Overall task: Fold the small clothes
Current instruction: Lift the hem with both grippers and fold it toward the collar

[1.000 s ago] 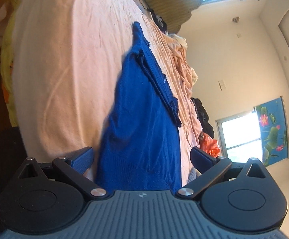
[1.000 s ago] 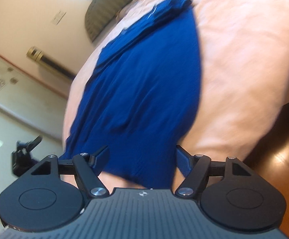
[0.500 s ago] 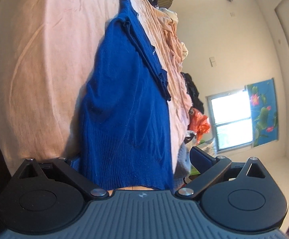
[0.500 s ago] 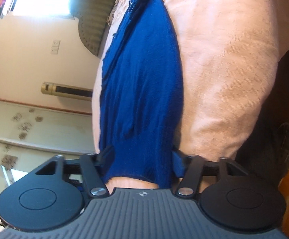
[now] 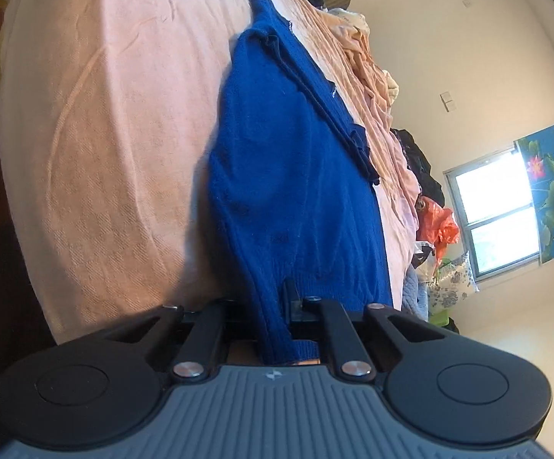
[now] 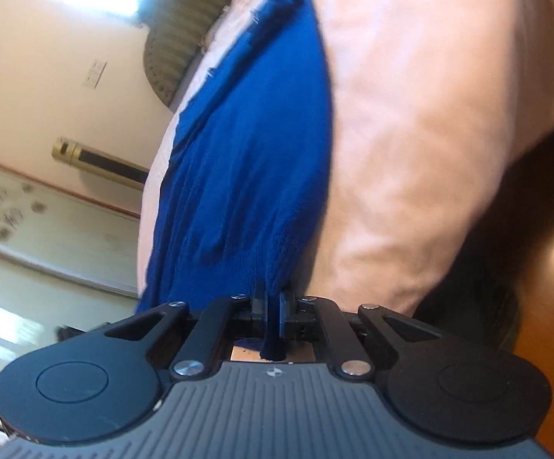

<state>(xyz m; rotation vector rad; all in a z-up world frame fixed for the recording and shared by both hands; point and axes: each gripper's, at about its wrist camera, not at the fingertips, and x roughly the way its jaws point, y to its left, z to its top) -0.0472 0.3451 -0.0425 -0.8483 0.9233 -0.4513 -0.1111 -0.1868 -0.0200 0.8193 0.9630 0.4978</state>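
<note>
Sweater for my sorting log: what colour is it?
Solid royal blue sweater; the left wrist view shows it best.

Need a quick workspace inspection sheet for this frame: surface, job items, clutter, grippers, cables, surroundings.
Surface: bed under a wrinkled pink sheet.
Job's things: blue knit sweater laid out lengthwise, ribbed hem nearest the grippers.
Clutter: peach bedding, dark clothes and an orange bag at the bed's far side.
Grippers: left gripper shut on the hem; right gripper shut on the hem, a fabric fold pinched between its fingers.
Cables: nothing seen.
Surroundings: cream wall, window with blue floral curtain, wall switch.
</note>
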